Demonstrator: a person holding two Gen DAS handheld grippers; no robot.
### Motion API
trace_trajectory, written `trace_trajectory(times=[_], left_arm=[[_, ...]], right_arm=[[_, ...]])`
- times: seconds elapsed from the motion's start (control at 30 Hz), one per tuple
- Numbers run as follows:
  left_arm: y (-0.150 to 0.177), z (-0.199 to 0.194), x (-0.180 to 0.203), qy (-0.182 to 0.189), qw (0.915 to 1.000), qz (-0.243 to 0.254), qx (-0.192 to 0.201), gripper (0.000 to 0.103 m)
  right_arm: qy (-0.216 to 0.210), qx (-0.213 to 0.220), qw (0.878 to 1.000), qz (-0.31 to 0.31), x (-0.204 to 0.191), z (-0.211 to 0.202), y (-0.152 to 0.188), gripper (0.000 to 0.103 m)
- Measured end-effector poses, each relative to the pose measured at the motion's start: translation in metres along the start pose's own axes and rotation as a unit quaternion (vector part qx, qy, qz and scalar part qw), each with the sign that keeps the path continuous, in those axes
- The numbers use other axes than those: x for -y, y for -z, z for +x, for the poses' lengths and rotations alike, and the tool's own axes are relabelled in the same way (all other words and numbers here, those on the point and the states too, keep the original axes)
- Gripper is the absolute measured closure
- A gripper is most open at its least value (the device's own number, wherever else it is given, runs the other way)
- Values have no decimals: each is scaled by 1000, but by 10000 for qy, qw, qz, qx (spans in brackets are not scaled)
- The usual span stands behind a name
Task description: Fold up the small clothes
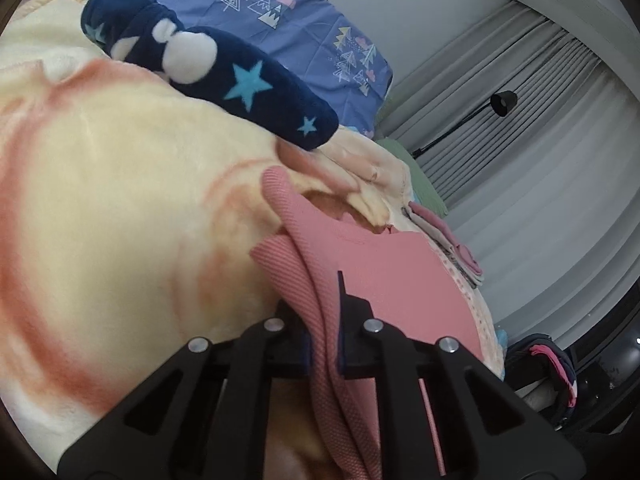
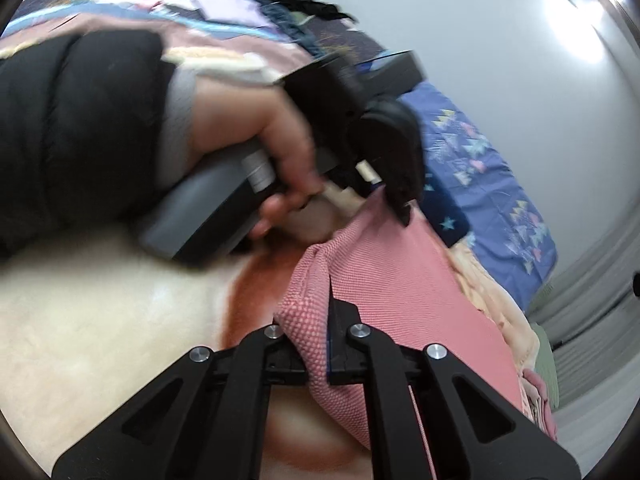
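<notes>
Pink ribbed cloth bunches right between the black fingers of the left hand-held gripper, which is clamped on a fold of the pink garment. Ahead of it the garment spreads over a cream blanket with orange rings on the bed. Further ahead and to the left lies a navy plush toy with blue stars, and beyond that a blue patterned sheet. A small stack of folded clothes sits ahead to the right. The right hand-held gripper is likewise clamped on another edge of the same garment, with the person's left hand holding the other tool just ahead.
</notes>
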State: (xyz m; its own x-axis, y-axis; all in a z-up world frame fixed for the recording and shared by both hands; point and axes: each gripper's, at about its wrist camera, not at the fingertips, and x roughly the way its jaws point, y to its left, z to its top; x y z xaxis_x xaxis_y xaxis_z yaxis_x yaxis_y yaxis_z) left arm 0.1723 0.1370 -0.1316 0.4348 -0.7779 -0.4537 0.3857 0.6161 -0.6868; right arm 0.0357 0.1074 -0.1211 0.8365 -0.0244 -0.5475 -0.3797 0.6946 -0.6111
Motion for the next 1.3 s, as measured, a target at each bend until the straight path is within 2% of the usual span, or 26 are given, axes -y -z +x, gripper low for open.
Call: trace_trajectory(times=[0.07, 0.17, 0.37, 0.6, 0.8, 1.0, 1.3], left_arm=[[3, 4, -7, -115, 9998, -116, -108, 94], [4, 4, -4, -181, 9998, -25, -81, 94], [1, 4, 5, -357, 9992, 90, -148, 94], [-9, -1, 29, -518, 9983, 231, -131, 94], [-15, 2, 41, -690, 9972, 192, -197, 94], [-22, 5, 62, -809, 9959, 337, -231, 94], [-32, 26, 107, -977, 9925, 657, -333, 94]], right_arm=[[24, -106, 9997, -228, -9, 7, 3, 99], [29, -104, 9998, -173, -7, 8, 3, 99], [-172, 83, 9988, 457, 19, -4, 3, 99], [-470, 313, 9915, 1169, 49, -16, 2, 99], [-734, 507, 9806, 1747, 73, -25, 8, 99], [-828, 704, 9709, 2133, 93, -37, 19, 99], [-1038, 892, 9435, 3018, 145, -48, 50, 99]])
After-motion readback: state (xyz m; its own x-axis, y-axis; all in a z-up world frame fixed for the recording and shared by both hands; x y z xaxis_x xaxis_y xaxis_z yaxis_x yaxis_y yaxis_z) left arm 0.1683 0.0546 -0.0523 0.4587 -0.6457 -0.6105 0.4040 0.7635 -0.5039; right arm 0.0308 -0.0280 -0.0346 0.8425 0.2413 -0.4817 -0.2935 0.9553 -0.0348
